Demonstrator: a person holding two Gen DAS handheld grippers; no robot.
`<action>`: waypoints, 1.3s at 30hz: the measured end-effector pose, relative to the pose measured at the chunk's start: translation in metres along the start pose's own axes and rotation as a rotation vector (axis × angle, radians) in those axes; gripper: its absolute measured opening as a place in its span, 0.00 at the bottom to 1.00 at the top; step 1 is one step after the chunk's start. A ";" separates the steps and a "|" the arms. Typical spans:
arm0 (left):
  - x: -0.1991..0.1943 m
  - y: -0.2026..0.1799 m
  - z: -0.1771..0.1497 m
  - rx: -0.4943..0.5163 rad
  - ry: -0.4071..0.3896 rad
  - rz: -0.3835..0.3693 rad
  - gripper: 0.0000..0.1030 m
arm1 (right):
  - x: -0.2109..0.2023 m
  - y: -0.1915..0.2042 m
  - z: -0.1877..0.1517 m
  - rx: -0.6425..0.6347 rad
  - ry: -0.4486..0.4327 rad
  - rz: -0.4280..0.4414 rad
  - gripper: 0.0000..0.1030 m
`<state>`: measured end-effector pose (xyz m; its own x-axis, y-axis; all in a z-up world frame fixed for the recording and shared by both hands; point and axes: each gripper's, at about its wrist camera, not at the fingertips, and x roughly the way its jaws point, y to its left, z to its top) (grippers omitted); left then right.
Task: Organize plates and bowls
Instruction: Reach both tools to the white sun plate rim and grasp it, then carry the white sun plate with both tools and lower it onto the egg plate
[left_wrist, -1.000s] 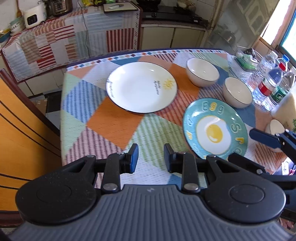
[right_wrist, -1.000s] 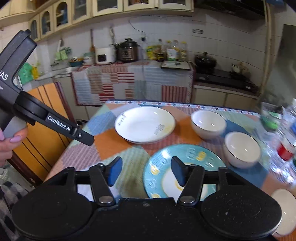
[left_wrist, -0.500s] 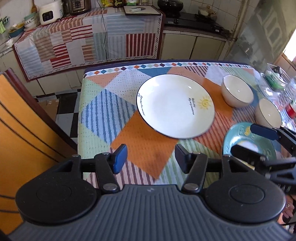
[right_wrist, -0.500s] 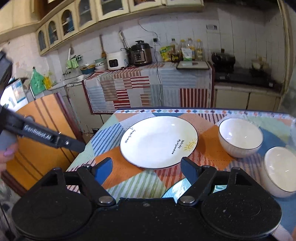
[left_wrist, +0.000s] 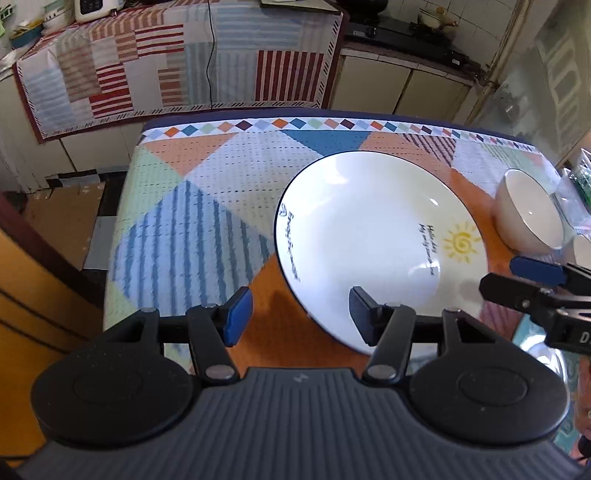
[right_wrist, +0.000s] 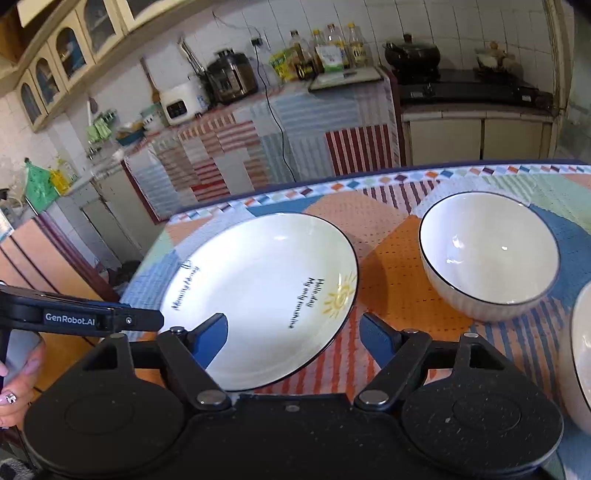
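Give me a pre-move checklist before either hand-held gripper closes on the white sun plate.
1. Left hand-held gripper open: ok, jaws apart and holding nothing.
2. Right hand-held gripper open: ok, jaws wide and holding nothing.
3. White sun plate free: ok, nothing lies in it and it sits flat on the tablecloth.
4. Plate rim between a gripper's jaws: ok, its near edge shows between the fingers in both wrist views.
5. Bowl clear of the plate: ok, a strip of cloth separates them.
6. Height of the fingers above the rim: cannot tell.
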<state>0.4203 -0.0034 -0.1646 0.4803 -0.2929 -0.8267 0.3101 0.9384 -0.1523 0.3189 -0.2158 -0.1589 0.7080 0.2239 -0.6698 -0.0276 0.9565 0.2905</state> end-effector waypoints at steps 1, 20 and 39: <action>0.005 0.000 0.002 -0.001 0.001 -0.006 0.54 | 0.007 -0.003 0.003 0.003 0.016 -0.003 0.77; 0.039 0.012 0.003 -0.053 0.039 -0.085 0.20 | 0.049 -0.037 0.000 0.140 0.088 0.035 0.21; -0.079 -0.040 -0.019 0.105 0.031 -0.108 0.20 | -0.066 -0.015 -0.010 0.048 0.067 0.055 0.22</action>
<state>0.3544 -0.0144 -0.1037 0.4142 -0.3838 -0.8253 0.4438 0.8768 -0.1850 0.2653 -0.2428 -0.1260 0.6576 0.2897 -0.6955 -0.0300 0.9325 0.3600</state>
